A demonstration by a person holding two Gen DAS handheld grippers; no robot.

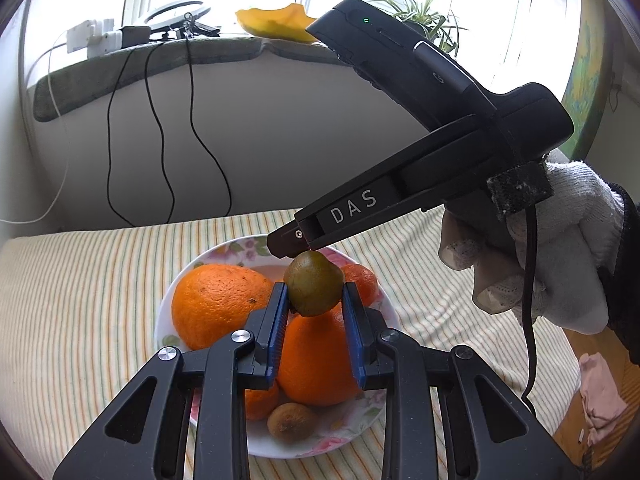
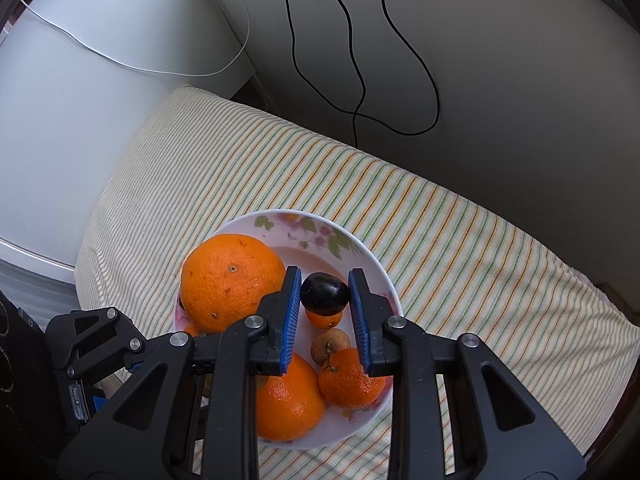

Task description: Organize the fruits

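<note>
Tongs first: the left gripper [image 1: 314, 294] is clamped on a greenish-brown kiwi [image 1: 314, 283], its blue pads pressing both sides, held above a flowered plate [image 1: 362, 426]. The right gripper [image 2: 325, 294] pinches a small dark, glossy fruit [image 2: 325, 293] over the same plate; what kind of fruit it is cannot be told. In the left view the right gripper's body crosses the frame, a white-gloved hand [image 1: 560, 264] around its handle, its tips lying just behind the kiwi and largely hidden by it.

On the plate lie a big orange [image 2: 232, 280], a second orange [image 2: 288, 400] half covered by gripper arms, a mandarin [image 2: 350, 378], a small brown fruit [image 2: 330, 346] and another kiwi [image 1: 292, 422]. More orange fruit behind the pads is mostly hidden.

The plate rests on a striped cloth [image 2: 460, 248]. Beyond it stands a pale wall with black cables [image 2: 356, 72] hanging down; a windowsill above carries a potted plant [image 1: 420, 16] and a ring light [image 1: 178, 12], washed out by daylight.
</note>
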